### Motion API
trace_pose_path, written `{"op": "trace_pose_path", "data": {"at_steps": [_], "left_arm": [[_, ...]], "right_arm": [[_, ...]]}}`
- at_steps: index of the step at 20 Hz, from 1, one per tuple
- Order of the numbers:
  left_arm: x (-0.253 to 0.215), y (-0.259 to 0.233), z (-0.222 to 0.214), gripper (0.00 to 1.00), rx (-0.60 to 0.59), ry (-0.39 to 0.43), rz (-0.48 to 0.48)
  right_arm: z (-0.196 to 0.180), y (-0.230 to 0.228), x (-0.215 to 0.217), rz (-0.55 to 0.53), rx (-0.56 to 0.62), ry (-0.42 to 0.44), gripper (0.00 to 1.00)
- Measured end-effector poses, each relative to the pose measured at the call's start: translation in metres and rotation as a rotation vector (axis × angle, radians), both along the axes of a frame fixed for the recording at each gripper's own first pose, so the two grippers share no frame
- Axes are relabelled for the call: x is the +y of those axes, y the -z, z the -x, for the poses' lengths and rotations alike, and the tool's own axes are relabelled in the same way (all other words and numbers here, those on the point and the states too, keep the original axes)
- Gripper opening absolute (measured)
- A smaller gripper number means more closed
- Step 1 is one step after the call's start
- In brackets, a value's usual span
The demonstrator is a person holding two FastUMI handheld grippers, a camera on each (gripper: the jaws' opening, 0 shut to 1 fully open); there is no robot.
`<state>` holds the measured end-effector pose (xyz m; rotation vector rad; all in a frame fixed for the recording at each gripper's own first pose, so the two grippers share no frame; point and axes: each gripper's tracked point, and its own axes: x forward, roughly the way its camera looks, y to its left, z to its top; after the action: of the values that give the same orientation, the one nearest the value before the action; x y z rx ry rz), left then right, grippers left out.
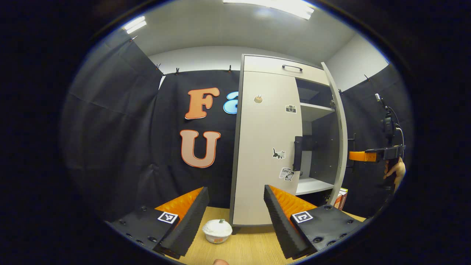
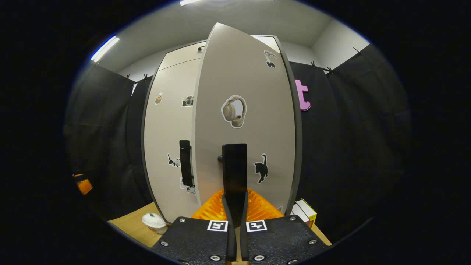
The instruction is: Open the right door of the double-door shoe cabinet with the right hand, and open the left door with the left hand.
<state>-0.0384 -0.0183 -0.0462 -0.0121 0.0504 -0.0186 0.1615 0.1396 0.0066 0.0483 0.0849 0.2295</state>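
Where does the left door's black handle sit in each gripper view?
Left gripper view: the left door's handle is right of centre, on the closed door's right edge, beside the open compartment.
Right gripper view: the same handle is left of centre, just left of the swung-out right door.
Shared landmark: the camera sticker.

Black screwed plates [image 2: 191,239], square coded tags [image 1: 167,217]

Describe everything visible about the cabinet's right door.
The right door is a tall, smooth, pale grey panel, swung partly open so shelves show behind it in the left gripper view. Stickers dot its face: headphones, a black cat, cherries near the top. Its vertical black handle is clamped between the fingers of the right gripper. Small boxes sit by its lower corner.
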Motion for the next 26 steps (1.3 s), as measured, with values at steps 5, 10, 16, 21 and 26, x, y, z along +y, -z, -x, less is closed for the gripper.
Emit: {"op": "trace_pose_path", "data": {"at_steps": [5, 10, 16, 21, 26], "left_arm": [[-0.022, -0.001, -0.008, 0.97, 0.005, 0.023, 0.002], [-0.050, 0.006, -0.014, 0.97, 0.021, 0.057, -0.014], [-0.070, -0.001, -0.020, 0.96, 0.009, 0.059, -0.035], [-0.090, -0.001, -0.029, 0.96, 0.010, 0.066, -0.044], [-0.115, -0.003, -0.047, 0.96, 0.001, 0.076, -0.044]], "right_arm": [[0.003, -0.002, -0.028, 0.038, -0.013, 0.088, 0.03], [0.008, -0.006, -0.088, 0.128, -0.048, 0.259, 0.00], [0.010, -0.003, -0.114, 0.090, -0.034, 0.238, 0.00], [0.010, -0.003, -0.128, 0.055, -0.041, 0.218, 0.00], [0.031, -0.009, -0.145, 0.019, -0.078, 0.212, 0.02]]}}
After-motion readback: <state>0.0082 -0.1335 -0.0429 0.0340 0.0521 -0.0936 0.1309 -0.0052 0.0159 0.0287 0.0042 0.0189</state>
